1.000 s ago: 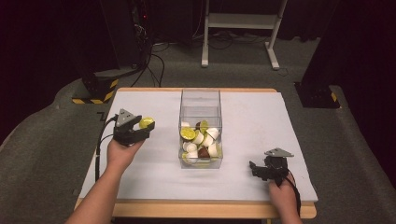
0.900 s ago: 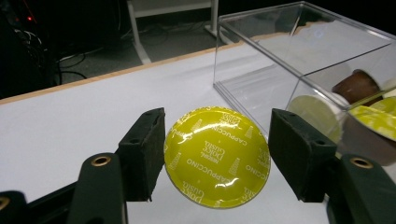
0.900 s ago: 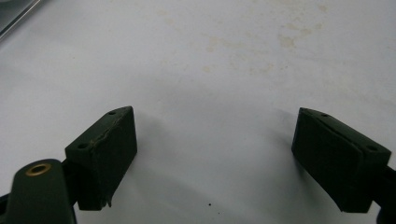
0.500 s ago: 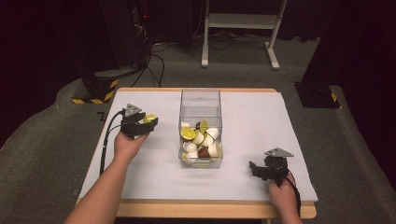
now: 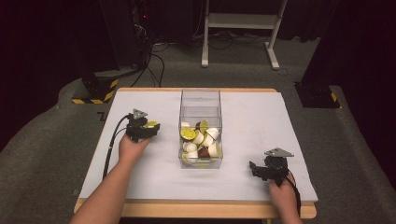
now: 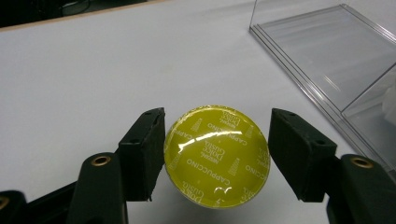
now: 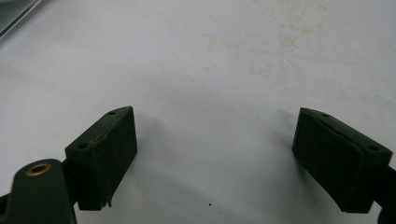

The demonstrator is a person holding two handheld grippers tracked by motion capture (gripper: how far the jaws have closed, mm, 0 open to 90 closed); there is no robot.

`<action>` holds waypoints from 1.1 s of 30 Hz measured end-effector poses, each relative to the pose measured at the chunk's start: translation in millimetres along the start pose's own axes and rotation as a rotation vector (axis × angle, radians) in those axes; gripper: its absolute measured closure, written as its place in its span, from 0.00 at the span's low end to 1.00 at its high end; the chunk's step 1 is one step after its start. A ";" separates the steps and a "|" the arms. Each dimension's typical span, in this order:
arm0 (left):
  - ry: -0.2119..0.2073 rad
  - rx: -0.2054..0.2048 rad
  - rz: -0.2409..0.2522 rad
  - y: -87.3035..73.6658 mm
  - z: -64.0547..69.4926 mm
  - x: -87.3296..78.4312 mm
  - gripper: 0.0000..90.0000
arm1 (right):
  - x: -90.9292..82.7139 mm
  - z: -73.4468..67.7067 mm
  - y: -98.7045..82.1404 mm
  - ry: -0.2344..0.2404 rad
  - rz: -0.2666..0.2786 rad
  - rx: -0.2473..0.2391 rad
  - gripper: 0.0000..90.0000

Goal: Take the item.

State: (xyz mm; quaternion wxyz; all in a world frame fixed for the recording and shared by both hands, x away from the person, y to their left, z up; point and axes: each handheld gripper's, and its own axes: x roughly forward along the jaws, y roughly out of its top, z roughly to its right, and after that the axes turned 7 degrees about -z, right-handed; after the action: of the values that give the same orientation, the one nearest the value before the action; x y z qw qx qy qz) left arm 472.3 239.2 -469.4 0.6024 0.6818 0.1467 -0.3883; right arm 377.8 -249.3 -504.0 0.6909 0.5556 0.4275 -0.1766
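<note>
While the left gripper (image 6: 217, 154) clamps a round yellow foil-lidded coffee capsule (image 6: 217, 156), it hangs just above the white table (image 5: 261, 116). Next, I judge, comes setting it down and opening; the right gripper (image 7: 215, 158) rests wide open, empty.

A: Left gripper view: capsule (image 6: 217, 156) lid faces the camera, so its body is hidden behind the lid. Clear bin (image 6: 336, 60) cut off by the top and right edges.

B: High view: lower pods in the bin (image 5: 200, 100) hidden under upper ones; their lid print too small to read. Right gripper (image 5: 262, 171) jaws too small to judge there.
</note>
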 end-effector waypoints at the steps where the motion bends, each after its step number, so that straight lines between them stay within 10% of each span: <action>1: 0.001 -0.001 -0.005 -0.8 -0.4 1.0 0.42 | 0.0 0.0 0.0 0.000 0.000 0.000 0.15; 33: -0.043 -0.046 0.044 -2.3 0.4 -14.0 0.19 | 0.0 0.0 0.0 0.000 0.001 -0.003 0.15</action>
State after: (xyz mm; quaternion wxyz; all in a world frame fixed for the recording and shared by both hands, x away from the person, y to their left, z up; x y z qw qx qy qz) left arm 461.5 243.1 -461.1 0.6294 0.6623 0.1277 -0.3859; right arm 377.9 -249.3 -504.0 0.6918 0.5549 0.4273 -0.1759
